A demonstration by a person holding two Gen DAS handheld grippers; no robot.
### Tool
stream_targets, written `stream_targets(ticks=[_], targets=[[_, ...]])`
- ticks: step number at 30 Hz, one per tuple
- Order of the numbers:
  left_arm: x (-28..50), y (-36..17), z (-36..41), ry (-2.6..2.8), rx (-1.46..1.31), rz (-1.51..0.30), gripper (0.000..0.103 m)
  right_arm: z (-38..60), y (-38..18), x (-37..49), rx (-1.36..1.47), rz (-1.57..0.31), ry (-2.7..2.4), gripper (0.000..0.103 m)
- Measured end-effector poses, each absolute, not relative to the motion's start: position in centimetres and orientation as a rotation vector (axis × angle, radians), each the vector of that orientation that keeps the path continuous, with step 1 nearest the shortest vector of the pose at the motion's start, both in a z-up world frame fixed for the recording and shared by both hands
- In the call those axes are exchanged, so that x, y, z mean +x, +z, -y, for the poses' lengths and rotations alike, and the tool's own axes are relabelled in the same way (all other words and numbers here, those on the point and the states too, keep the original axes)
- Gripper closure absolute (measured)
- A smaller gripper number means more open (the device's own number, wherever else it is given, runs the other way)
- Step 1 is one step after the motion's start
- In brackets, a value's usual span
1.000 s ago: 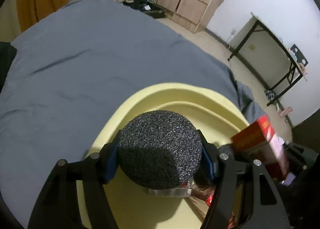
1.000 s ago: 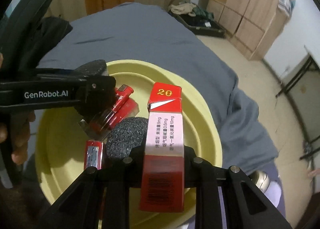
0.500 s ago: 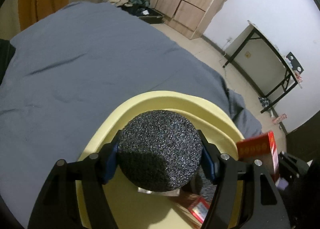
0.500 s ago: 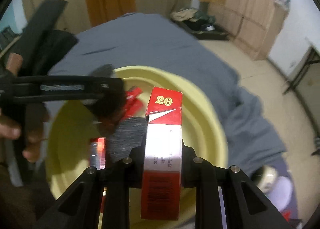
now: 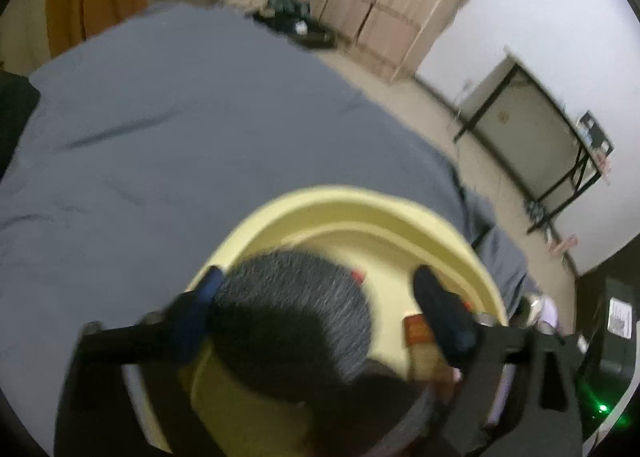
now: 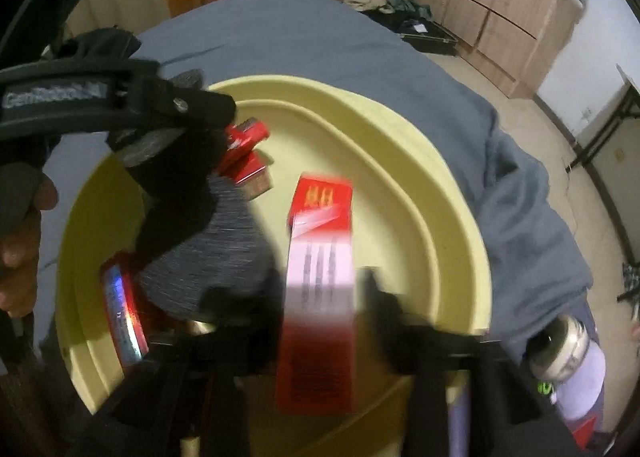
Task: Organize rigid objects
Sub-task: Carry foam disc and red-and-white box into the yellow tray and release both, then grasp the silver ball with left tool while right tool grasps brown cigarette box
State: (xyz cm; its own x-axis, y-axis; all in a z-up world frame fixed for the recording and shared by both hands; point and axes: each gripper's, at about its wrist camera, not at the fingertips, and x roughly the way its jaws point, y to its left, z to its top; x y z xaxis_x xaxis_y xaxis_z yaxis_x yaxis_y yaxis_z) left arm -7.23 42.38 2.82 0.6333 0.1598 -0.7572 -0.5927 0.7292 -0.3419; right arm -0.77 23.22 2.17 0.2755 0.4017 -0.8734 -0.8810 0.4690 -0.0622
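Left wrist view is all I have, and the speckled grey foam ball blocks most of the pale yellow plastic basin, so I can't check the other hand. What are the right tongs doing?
Observer: The right tongs are opening. The red-and-white cardboard carton is between them over the basin, and the pads appear to be off it, though the picture is blurred.
Operator: Anything near my ball?
Observer: A shiny red flat pack lies by the basin's left wall, beside the foam ball.
Operator: And further back?
Observer: Small red boxes lie towards the basin's far side.
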Motion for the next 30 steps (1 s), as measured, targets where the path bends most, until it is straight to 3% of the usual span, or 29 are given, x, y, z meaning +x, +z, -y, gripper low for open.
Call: stream_targets(ticks=[1,2,6,13,19,22,28,30], targets=[[-7.4,3.5,-41.9,0.457,-0.600,-0.745,0.002,-23.0,2.5,-0.7,-0.610,-0.926,0.950,0.014],[-7.5,4.7,-41.0,0.430,-0.564,-0.704,0.001,-22.6,3.4,-1.0,-0.590,-0.922,0.965,0.000],[-6.7,7.5,-37.7,0.315,-0.527,-0.648,0.000,-19.2,8.0,-2.0,-0.533,-0.837,0.951,0.001],[-2.9,8.5,-30.8,0.081,-0.454,-0.708,0.000,-4.9,14.4,-1.2,-0.425,-0.683,0.664,0.001],[-2.9,10.2,-30.2,0.021,-0.639,-0.628,0.000,6.8,13.5,-0.8,-0.289,-0.733,0.466,0.000],[-2.9,11.8,-26.1,-0.006,-0.545,-0.574,0.000,10.5,11.6,-0.7,-0.238,-0.734,0.437,0.001],[1.3,9.4,-20.1,-0.110,-0.386,-0.743,0.000,12.9,9.1,-0.5,-0.126,-0.558,0.490,0.001],[2.6,8.1,-20.4,-0.026,-0.425,-0.772,0.000,13.3,7.6,1.1,-0.129,-0.614,0.477,0.000]])
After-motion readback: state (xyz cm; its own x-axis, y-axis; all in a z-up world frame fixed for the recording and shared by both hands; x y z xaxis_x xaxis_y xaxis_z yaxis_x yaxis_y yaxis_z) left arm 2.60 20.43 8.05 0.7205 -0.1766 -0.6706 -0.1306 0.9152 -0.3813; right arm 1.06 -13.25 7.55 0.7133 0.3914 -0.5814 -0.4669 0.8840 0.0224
